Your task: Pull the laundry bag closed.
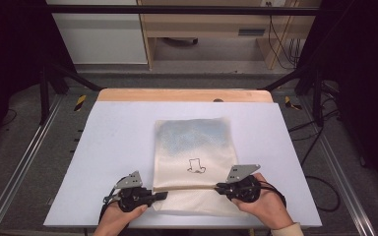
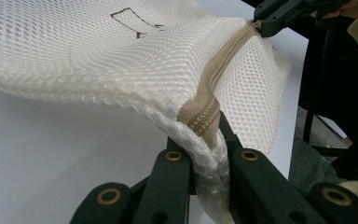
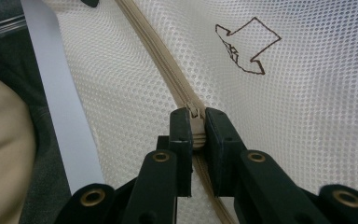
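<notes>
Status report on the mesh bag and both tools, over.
Left tool shut on mesh laundry bag, at the zipper's end. Right tool shut on the zipper, at its slider. Bag lies on the white table. Nothing in the way.

the left gripper pinches the end of a mesh bag, the fabric between its jaws hidden from sight; the bag's far corner runs off the frame's top edge. in the right gripper view, the zipper pull is buried between the right gripper's jaws. from above, the bag's small printed mark is too small to read.
</notes>
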### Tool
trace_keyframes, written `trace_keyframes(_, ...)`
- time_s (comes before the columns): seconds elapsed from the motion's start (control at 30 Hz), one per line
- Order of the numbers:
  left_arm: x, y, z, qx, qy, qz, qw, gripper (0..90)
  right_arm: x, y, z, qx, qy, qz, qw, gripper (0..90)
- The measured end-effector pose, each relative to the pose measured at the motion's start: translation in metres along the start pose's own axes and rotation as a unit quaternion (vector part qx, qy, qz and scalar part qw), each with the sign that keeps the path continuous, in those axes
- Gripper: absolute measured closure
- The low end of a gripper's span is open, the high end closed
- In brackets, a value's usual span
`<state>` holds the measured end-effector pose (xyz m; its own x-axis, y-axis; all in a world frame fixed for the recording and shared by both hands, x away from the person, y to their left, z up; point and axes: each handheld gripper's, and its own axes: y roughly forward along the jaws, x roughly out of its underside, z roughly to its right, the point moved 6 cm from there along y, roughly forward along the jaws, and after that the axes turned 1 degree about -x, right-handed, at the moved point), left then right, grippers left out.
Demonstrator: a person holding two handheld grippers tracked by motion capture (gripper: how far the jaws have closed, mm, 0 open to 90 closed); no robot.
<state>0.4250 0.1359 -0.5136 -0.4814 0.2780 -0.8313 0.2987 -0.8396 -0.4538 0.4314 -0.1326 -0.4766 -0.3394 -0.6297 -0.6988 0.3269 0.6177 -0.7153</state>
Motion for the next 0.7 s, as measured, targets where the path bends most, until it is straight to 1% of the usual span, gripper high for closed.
trace_keyframes(0.2, 0.000, 0.000, 0.000, 0.000, 0.000, 0.000, 1.0000, 86.9, 0.003, -0.003, 0.001, 0.001, 0.005, 0.002, 1.0000, 81.8)
trace_keyframes(0.37, 0.000, 0.000, 0.000, 0.000, 0.000, 0.000, 1.0000, 86.9, 0.006, -0.005, 0.002, 0.002, 0.004, 0.003, 1.0000, 81.8)
trace_keyframes(0.7, 0.000, 0.000, -0.001, -0.002, -0.001, -0.001, 1.0000, 86.9, 0.015, -0.013, 0.007, 0.009, 0.016, 0.002, 0.9998, 81.9)
